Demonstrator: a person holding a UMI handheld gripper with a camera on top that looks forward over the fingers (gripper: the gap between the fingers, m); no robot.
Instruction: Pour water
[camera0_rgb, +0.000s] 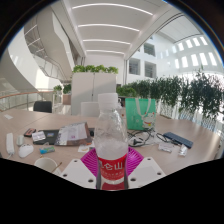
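Gripper view gives me a wide atrium with strip lights overhead, white planters (95, 80) of greenery behind, and a long pale table (25, 125) spread with clutter. On it I see a book or folder (72, 133) lying flat, a dark flat device (178, 139) off to the other side, and small white bits near the table's front edge that I can't identify.

Closest in, the water bottle (112, 140) stands upright with a red label and a white cap, and my gripper (112, 170) is clenched on it, both pink pads pressing its lower body.

I can't pick out a cup to pour into, so I judge aiming to be the main risk. The cap looks on, too; tipping now would yield nothing. A soft bottle squeezed this low could also buckle or slip while tilting.
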